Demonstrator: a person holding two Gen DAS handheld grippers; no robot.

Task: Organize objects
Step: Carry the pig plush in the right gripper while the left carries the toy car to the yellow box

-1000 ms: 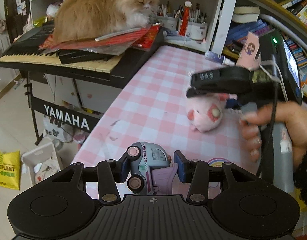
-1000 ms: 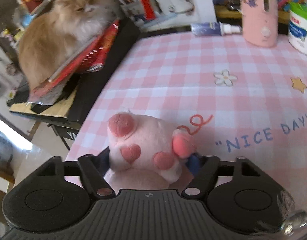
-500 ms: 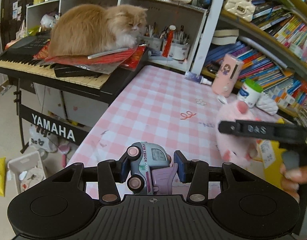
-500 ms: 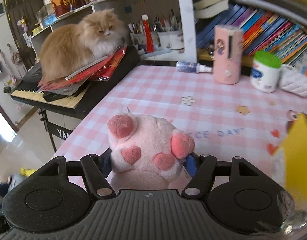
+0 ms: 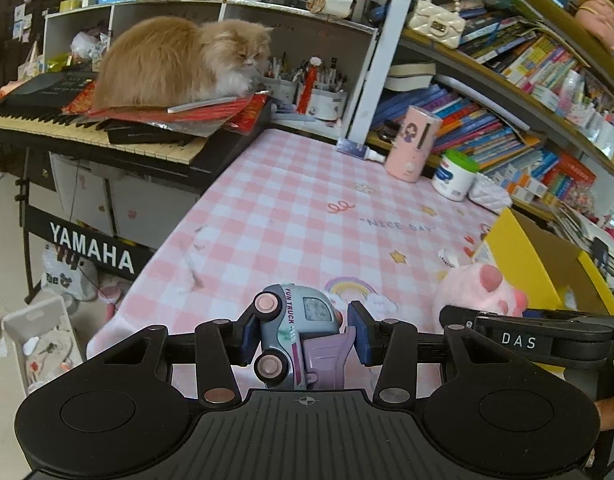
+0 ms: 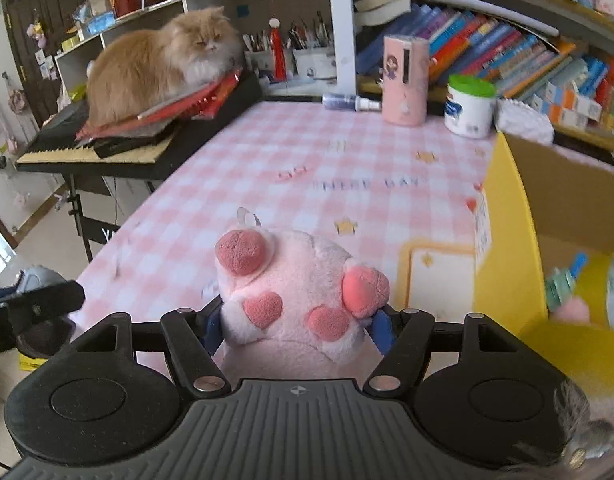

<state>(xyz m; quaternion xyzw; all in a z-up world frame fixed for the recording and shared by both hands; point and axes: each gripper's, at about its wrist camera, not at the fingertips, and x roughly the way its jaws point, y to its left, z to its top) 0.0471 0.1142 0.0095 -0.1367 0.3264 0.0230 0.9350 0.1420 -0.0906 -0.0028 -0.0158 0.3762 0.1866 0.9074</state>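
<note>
In the left wrist view, the left tool (image 5: pixel 301 338) sits at lower centre, its blue pads closed partway on a small toy truck (image 5: pixel 297 336), which is held clear above the bench (image 5: pixel 299 208) and its pink checked cloth. The truck is pale blue-grey with pink wheel hubs, a lilac rear part and "FUN TRUCK" lettered along its side; it lies on its side in the grip, wheels toward the left of the frame, its long axis running up and away from the camera with the rounded cab pointing toward the far end of the bench. At the lower right edge the right tool (image 5: pixel 503 314) shows side-on, carrying a pink plush toy (image 5: pixel 477 288) just beside a yellow cardboard box (image 5: pixel 535 256). An orange cat (image 5: pixel 179 62) rests on a keyboard (image 5: pixel 87 128) at upper left. In the right wrist view, the right tool (image 6: pixel 297 326) at lower centre stands fairly wide, its pads pressed into either side of the plush toy (image 6: pixel 295 296), a soft, pale pink round body with darker pink feet and heart-shaped patches, its underside facing the camera; which way its head points is hard to tell. The yellow cardboard box (image 6: pixel 507 220) is open at right, with blurred items inside.
</note>
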